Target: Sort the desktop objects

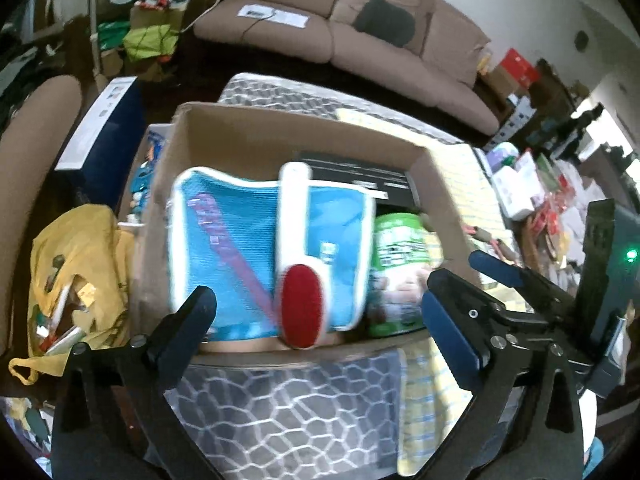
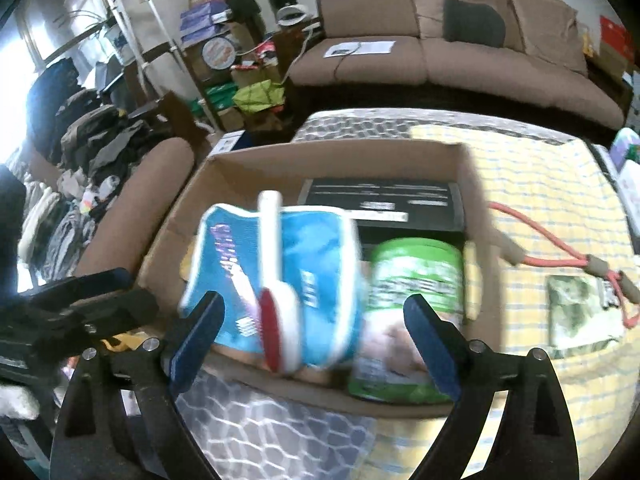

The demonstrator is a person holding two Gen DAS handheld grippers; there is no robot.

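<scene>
An open cardboard box (image 1: 224,128) (image 2: 240,164) stands on the table. Inside lie a blue pouch (image 1: 224,240) (image 2: 316,248), a white lint brush with a red pad (image 1: 300,304) (image 2: 276,320) on top of it, a green canister (image 1: 400,264) (image 2: 416,296) and a black box (image 1: 352,172) (image 2: 380,200). My left gripper (image 1: 316,316) is open and empty just above the box's near edge. My right gripper (image 2: 312,332) is open and empty over the same edge; it also shows at the right of the left wrist view (image 1: 496,268).
A grey patterned mat (image 1: 288,412) and a yellow checked cloth (image 2: 540,184) cover the table. A pink elastic band (image 2: 560,256) and a green booklet (image 2: 580,312) lie right of the box. A yellow bag (image 1: 76,272) sits left. A brown sofa (image 2: 440,52) stands behind.
</scene>
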